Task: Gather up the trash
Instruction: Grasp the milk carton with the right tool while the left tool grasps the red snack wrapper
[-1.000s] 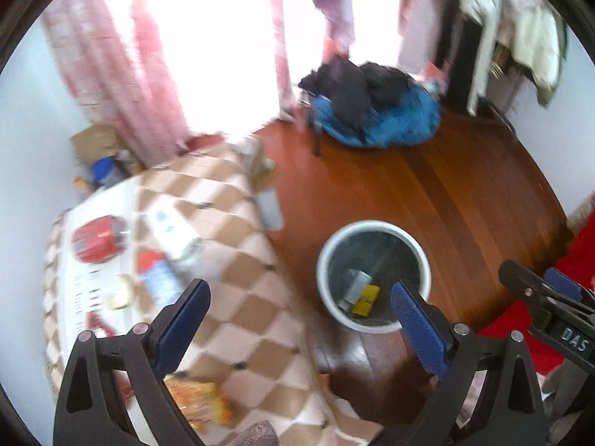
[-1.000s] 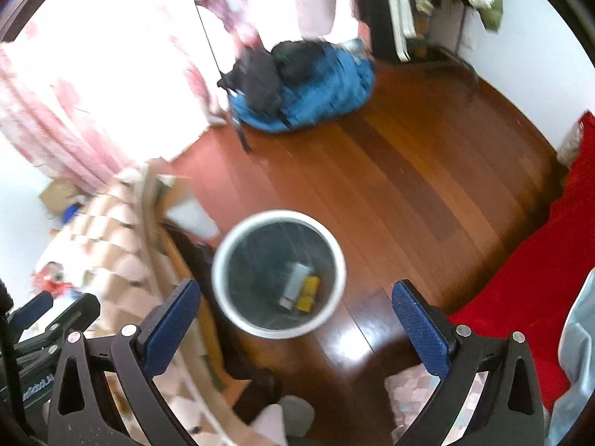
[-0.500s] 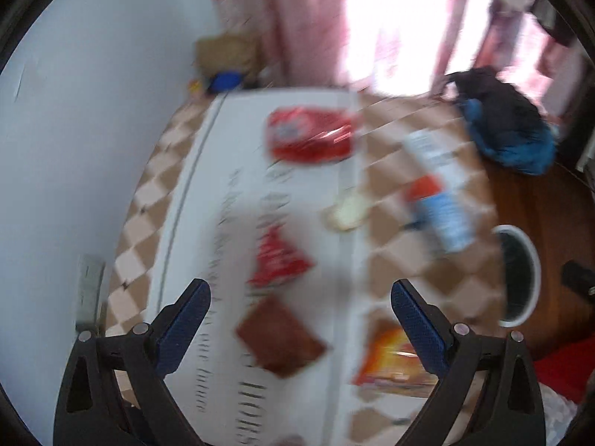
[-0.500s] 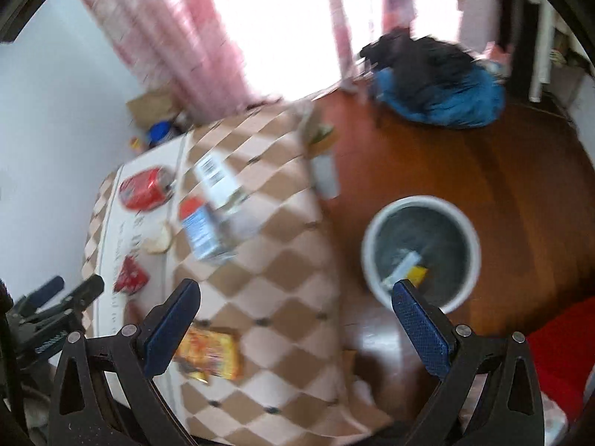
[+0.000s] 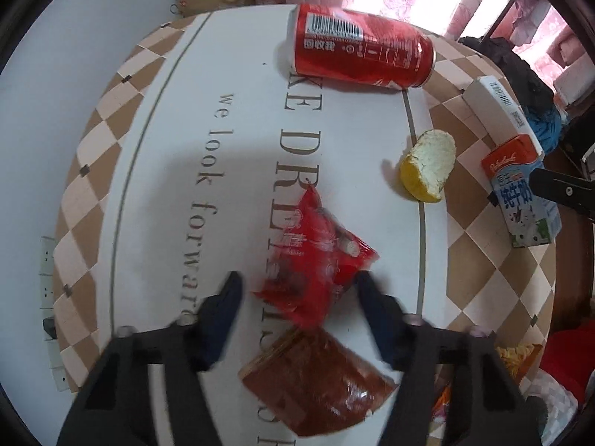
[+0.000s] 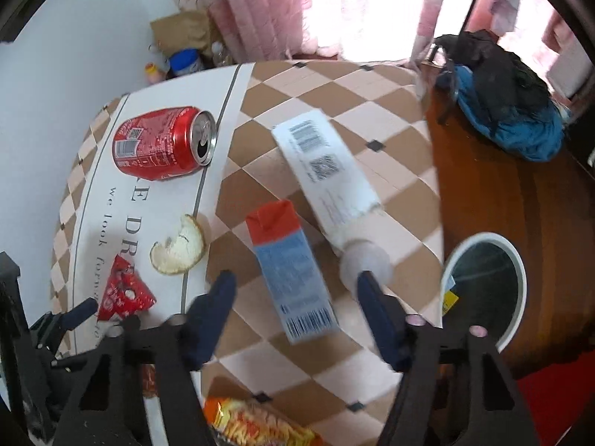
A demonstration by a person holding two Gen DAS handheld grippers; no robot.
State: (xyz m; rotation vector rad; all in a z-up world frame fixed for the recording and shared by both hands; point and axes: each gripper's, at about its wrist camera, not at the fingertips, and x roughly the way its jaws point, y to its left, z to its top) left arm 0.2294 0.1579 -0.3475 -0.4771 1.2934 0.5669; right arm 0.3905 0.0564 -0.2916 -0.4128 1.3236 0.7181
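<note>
The left tongs (image 5: 299,286) stood open, their 2 blue tips either side of the near end of a red wrapper (image 5: 316,256) that lay crumpled on the white middle of the bench (image 5: 156,156); neither tip looked to be pressing on it yet, though blur made contact hard to judge. The right tongs (image 6: 293,284) were open too, straddling a carton (image 6: 293,271) that lay flat on the checked part of the cloth, with the right-hand tip just beside the cap of a white tube (image 6: 327,178). Both hands therefore appeared to be at the reach-and-grasp step, each lined up on 1 piece of trash with nothing held. Just nearer than the red wrapper lay a brown packet (image 5: 316,383), touching or nearly touching it. Farther out were a peel (image 5: 427,165), a can (image 5: 360,52) on its side at the far edge, and an orange snack bag (image 6: 256,423) at the near edge. The bin (image 6: 483,290) stood on the floor just off the right end of the bench, with some scraps already inside. The next move probably called for lowering and closing: the left on the wrapper alone, clear of the brown packet, and the right across the carton's width without catching the tube's cap, before either load was carried over to the bin.
</note>
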